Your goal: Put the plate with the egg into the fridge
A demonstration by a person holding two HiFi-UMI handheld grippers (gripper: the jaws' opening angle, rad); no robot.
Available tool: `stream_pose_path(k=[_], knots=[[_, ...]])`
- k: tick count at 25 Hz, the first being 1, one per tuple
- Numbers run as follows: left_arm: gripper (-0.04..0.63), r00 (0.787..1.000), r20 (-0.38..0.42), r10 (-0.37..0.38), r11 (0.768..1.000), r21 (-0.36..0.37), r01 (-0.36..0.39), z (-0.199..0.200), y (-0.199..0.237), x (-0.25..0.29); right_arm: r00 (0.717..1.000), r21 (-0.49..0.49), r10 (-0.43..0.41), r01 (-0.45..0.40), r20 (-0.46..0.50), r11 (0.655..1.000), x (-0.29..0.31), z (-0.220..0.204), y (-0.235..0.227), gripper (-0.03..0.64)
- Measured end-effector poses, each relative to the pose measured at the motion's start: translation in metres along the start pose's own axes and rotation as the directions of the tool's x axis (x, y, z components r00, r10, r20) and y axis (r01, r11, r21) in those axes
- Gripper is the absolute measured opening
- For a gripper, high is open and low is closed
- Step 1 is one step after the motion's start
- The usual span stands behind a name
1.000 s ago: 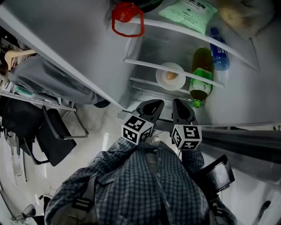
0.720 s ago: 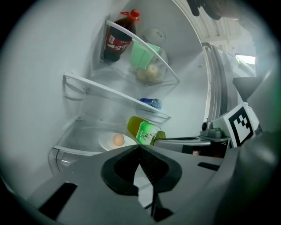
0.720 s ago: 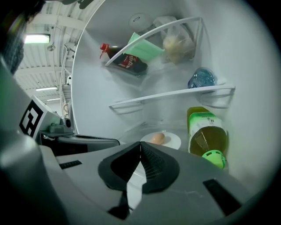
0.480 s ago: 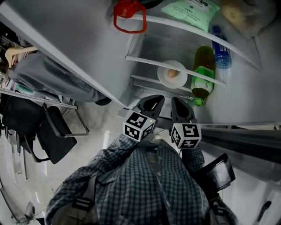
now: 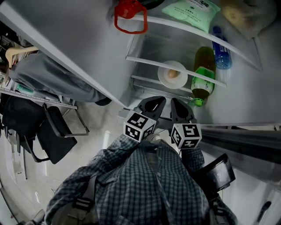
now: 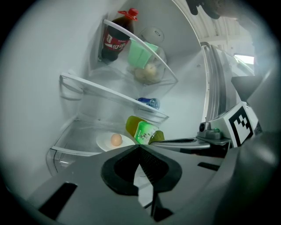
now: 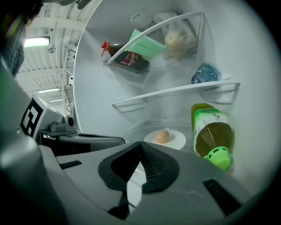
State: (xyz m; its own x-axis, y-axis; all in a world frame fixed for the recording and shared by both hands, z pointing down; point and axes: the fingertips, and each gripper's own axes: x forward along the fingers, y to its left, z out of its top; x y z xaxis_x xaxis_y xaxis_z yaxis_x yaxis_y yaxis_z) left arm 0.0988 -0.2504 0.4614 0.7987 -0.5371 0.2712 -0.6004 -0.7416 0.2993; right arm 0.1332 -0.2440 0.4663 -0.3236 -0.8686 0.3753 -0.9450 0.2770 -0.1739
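Observation:
A white plate (image 5: 172, 74) with a brown egg (image 5: 173, 74) on it rests on the lower shelf of the open fridge. The plate (image 6: 105, 143) and egg (image 6: 116, 139) also show in the left gripper view, and the plate (image 7: 175, 139) and egg (image 7: 162, 136) show in the right gripper view. My left gripper (image 5: 154, 103) and right gripper (image 5: 179, 105) hang side by side just in front of that shelf, short of the plate. Both are shut with nothing between them: left gripper (image 6: 139, 147), right gripper (image 7: 141, 144).
A green tea bottle (image 5: 202, 75) lies to the right of the plate. On the shelves above sit a blue water bottle (image 5: 219, 44), a green packet (image 5: 189, 9) and a red-capped cola bottle (image 5: 129, 16). The open fridge door (image 5: 61, 48) stands at left, above a black chair (image 5: 52, 136).
Both grippers have edged slightly towards the fridge shelf. The plate and egg stay in place on it.

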Motion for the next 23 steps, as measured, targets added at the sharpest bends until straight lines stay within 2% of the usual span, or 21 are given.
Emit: stream_pose_path(k=[23], knots=[[0.006, 1.000, -0.022, -0.003, 1.000, -0.008, 0.003, -0.0063, -0.0008, 0.0008, 1.000, -0.021, 0.028, -0.028, -0.012, 0.999, 0.0037, -0.0065, 0.0071, 0.006]])
